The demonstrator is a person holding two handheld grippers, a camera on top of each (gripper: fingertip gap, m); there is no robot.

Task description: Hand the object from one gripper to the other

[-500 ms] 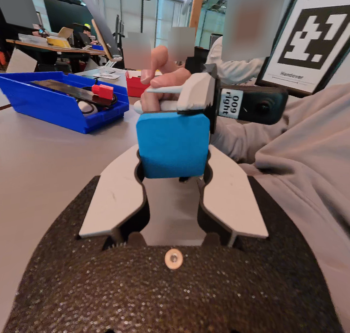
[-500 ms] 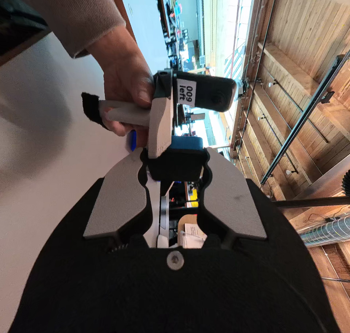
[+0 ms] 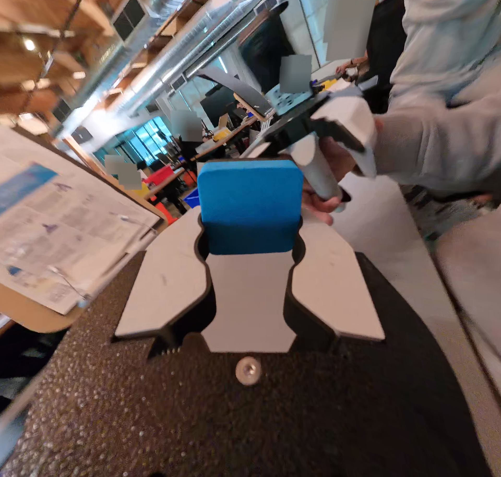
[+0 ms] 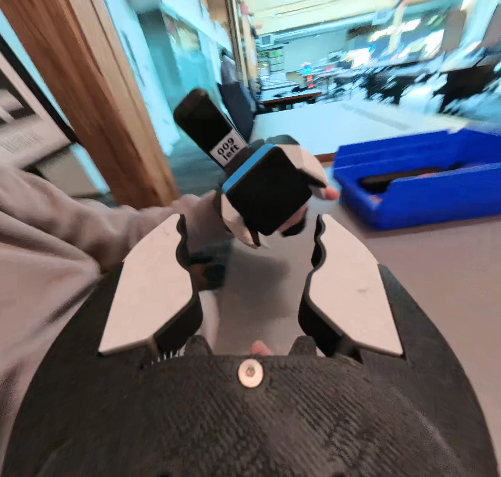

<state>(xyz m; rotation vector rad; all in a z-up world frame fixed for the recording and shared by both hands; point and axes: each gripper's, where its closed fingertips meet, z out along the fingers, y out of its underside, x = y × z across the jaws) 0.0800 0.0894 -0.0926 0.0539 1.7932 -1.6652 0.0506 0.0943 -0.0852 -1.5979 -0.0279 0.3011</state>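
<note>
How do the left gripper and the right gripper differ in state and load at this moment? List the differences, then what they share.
The left gripper is shut on the blue foam block; the right gripper is open. The left gripper carries the block; the right gripper holds nothing, its fingers apart over the grey table. Both have pale grey fingers on a black body, each held by a hand.

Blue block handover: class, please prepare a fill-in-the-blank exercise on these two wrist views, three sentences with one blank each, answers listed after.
1. The blue block is clamped between the fingers of the ____ gripper.
2. The right gripper has its fingers ____, with nothing between them.
3. On the table, to the right in the right wrist view, stands a bin coloured ____.

Missing words: left; open; blue
</note>
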